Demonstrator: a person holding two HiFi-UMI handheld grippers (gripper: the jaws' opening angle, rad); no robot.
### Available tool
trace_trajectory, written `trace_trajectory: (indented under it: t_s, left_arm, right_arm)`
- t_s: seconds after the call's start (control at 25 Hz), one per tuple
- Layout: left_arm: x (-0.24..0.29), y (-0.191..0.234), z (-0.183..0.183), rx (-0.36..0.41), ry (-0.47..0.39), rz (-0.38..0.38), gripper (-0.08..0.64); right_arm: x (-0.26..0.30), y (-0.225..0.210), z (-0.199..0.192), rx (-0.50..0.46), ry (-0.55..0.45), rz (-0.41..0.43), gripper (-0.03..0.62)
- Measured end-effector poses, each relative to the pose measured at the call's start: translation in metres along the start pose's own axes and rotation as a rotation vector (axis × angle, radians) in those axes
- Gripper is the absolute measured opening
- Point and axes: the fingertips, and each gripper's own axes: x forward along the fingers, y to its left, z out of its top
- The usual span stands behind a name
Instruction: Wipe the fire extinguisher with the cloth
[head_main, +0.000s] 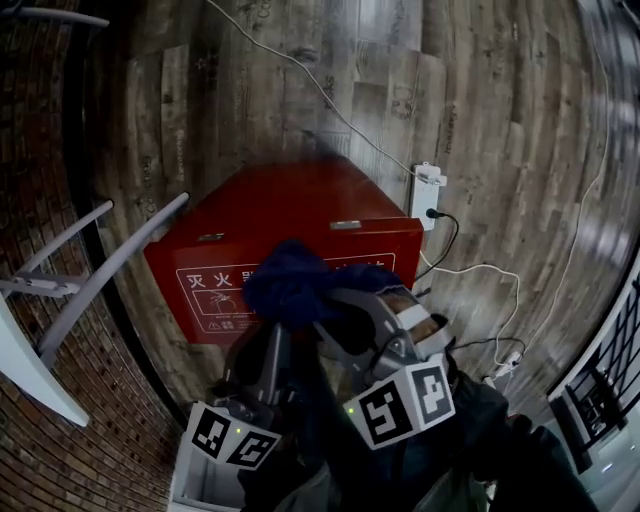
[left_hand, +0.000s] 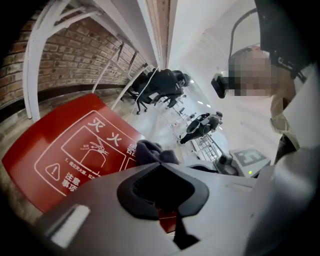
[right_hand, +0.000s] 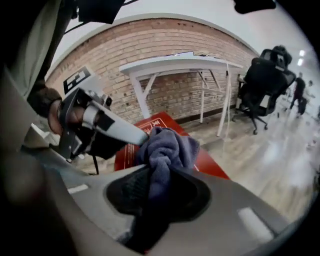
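Note:
A red fire-extinguisher box (head_main: 290, 210) with white print on its front stands on the wooden floor against the brick wall. My right gripper (head_main: 338, 300) is shut on a bunched blue-grey cloth (head_main: 290, 280), holding it over the box's front top edge. In the right gripper view the cloth (right_hand: 167, 147) bulges out between the jaws, with the box (right_hand: 210, 162) behind it. My left gripper (head_main: 272, 335) sits just left of the right one, its tip (right_hand: 139, 137) against the cloth. Its jaws (left_hand: 160, 165) meet with nothing between them, and the cloth (left_hand: 152, 152) and box (left_hand: 75, 145) lie beyond.
A white power strip (head_main: 428, 195) lies right of the box, with cables (head_main: 480, 270) running across the floor. White table legs (head_main: 90, 270) slant in at the left by the brick wall. Black office chairs (right_hand: 262, 85) stand farther off.

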Motion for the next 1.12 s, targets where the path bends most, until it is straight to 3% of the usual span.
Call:
trace_trajectory:
  t_s: [0.08, 0.24, 0.36, 0.4, 0.56, 0.68, 0.8, 0.92, 1.12]
  left_arm:
    - [0.006, -0.001, 0.003, 0.054, 0.027, 0.029, -0.002]
    - [0.017, 0.000, 0.007, 0.196, 0.120, 0.066, -0.002]
    - [0.022, 0.002, 0.006, 0.144, 0.116, 0.060, -0.002]
    - [0.021, 0.001, 0.006, 0.114, 0.102, 0.053, -0.002]
    - [0.023, -0.006, 0.003, 0.072, 0.077, 0.023, -0.002]
    - [0.021, -0.009, 0.004, 0.076, 0.061, 0.018, -0.002]
    - [0.018, -0.004, 0.006, 0.059, 0.033, 0.035, -0.002]
    - [0.014, 0.008, 0.005, 0.045, 0.020, 0.085, -0.002]
    - [0.008, 0.026, 0.006, 0.031, 0.002, 0.150, -0.002]
  right_arm:
    - [0.002, -0.007, 0.011, 0.011, -0.036, 0.078, 0.094]
    - [-0.030, -0.094, 0.025, 0.019, -0.153, 0.073, 0.094]
    - [-0.028, -0.154, 0.003, 0.231, -0.039, 0.125, 0.092]
    - [-0.019, -0.161, -0.003, 0.248, 0.011, 0.202, 0.091]
    - [0.043, -0.130, -0.008, 0.160, 0.128, 0.677, 0.089]
    - [0.089, -0.107, 0.004, 0.174, 0.176, 0.836, 0.084]
    - [0.143, -0.098, 0.016, 0.241, 0.182, 0.877, 0.084]
    - [0.202, -0.095, 0.005, 0.366, 0.228, 0.856, 0.084]
    - [0.240, -0.125, -0.072, 0.514, 0.390, 0.707, 0.084]
